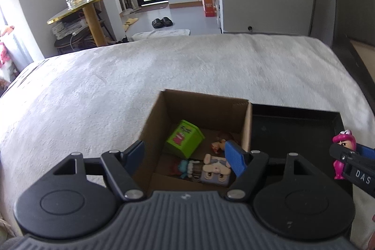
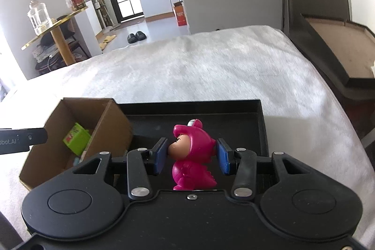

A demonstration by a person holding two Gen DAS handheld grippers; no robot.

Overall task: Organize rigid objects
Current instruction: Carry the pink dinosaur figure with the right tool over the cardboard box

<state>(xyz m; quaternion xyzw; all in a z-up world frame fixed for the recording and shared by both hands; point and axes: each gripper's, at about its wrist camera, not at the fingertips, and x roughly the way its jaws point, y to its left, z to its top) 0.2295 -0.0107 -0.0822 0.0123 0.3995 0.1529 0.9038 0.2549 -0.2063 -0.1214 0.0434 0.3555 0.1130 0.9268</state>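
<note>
Above matte black tray (image 2: 260, 123), glossy pink figurine (image 2: 193, 156) clamped.

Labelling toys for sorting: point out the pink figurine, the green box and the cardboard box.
pink figurine (image 2: 191, 156): right wrist view, on its body between the fingers.
green box (image 1: 185, 141): left wrist view, on its front face.
cardboard box (image 1: 246, 130): left wrist view, on its right wall.

Left claw (image 1: 185, 156) open over cardboard box (image 1: 206, 102)

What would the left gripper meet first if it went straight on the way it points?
Likely the toys on the floor of the cardboard box: the open left gripper points down into it. Depth is hard to judge.
</note>
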